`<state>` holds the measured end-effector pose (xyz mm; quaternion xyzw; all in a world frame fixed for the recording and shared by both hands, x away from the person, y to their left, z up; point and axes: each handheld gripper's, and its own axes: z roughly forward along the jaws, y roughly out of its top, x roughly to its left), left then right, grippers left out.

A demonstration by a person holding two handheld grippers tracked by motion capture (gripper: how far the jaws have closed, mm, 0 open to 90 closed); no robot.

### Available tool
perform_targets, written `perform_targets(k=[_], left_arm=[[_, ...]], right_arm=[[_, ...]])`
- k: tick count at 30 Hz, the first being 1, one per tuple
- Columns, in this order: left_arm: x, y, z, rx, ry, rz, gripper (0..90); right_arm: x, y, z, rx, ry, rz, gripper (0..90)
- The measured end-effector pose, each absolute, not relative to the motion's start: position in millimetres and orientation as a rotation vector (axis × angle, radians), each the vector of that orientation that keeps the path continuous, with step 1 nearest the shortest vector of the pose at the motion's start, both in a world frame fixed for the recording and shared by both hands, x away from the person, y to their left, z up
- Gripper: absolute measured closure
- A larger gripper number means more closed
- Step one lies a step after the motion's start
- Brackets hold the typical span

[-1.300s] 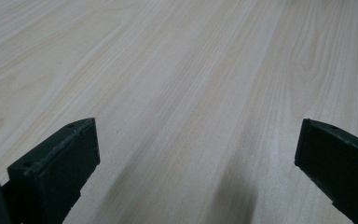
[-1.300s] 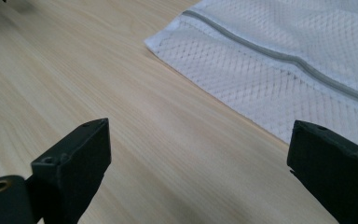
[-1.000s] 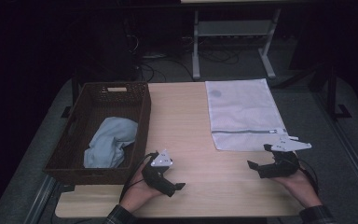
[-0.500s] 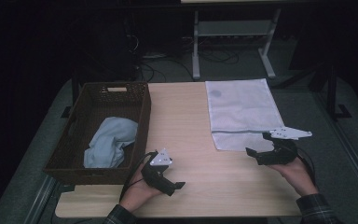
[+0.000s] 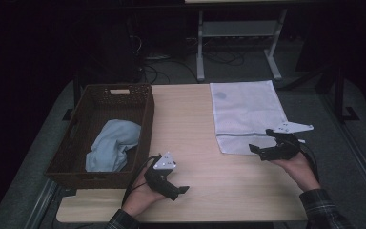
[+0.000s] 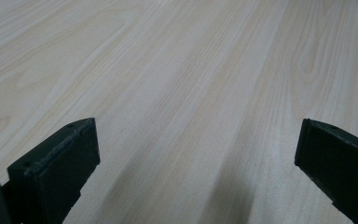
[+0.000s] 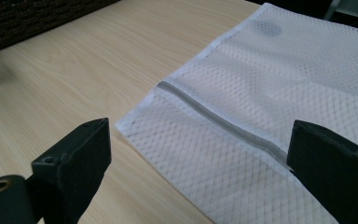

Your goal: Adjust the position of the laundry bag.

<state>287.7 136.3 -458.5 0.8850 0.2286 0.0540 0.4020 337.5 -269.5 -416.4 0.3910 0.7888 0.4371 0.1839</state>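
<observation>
Evidently the white mesh laundry bag (image 5: 248, 114) is the thing in hand: it lies flat on the wooden table (image 5: 190, 129), at about two o'clock from the table's middle, its zipper end turned toward the person. In the right gripper view the grey zipper (image 7: 223, 122) runs straight across between the two black jaws, with the bag's near corner just ahead of them. That placement makes sense, I judge, because the opening has to face the person to be caught and lifted.

The right gripper (image 5: 262, 150) hovers at the bag's near edge, at roughly four o'clock on the table, jaws spread wide and holding nothing; it seems lined up to pinch the hem by the zipper.

The left gripper (image 5: 178, 191) sits low over bare wood at about seven o'clock, jaws likewise spread and empty, probably waiting its turn.

Farther out, at nine o'clock, a dark wicker basket (image 5: 76, 143) holds a crumpled light blue cloth (image 5: 110, 148), close beside the left hand, likely so it can be drawn out and fed into the bag.
</observation>
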Motion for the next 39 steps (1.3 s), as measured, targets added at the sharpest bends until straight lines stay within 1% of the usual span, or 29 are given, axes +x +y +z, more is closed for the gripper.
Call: perform_targets(k=[13,16,24,29,39], left_arm=[[287.9,136.5,-458.7,2.238,0.584,0.132,0.0],[288.0,136.5,-459.0,2.239,0.583,0.133,0.0],[288.1,136.4,-459.1,2.241,0.585,0.132,0.0],[288.2,136.4,-459.8,2.241,0.586,0.126,0.0],[288.5,136.3,-460.6,2.239,0.589,0.121,0.0]], right_arm=[[358.1,-257.7,-413.1,1.060,2.255,1.211,7.5],[362.5,-258.1,-414.7,1.071,2.244,1.233,9.7],[376.6,-258.6,-414.7,1.099,2.256,1.186,10.3],[382.8,-261.1,-415.1,1.125,2.222,1.223,13.5],[392.8,-265.1,-422.4,1.176,2.215,1.235,14.5]])
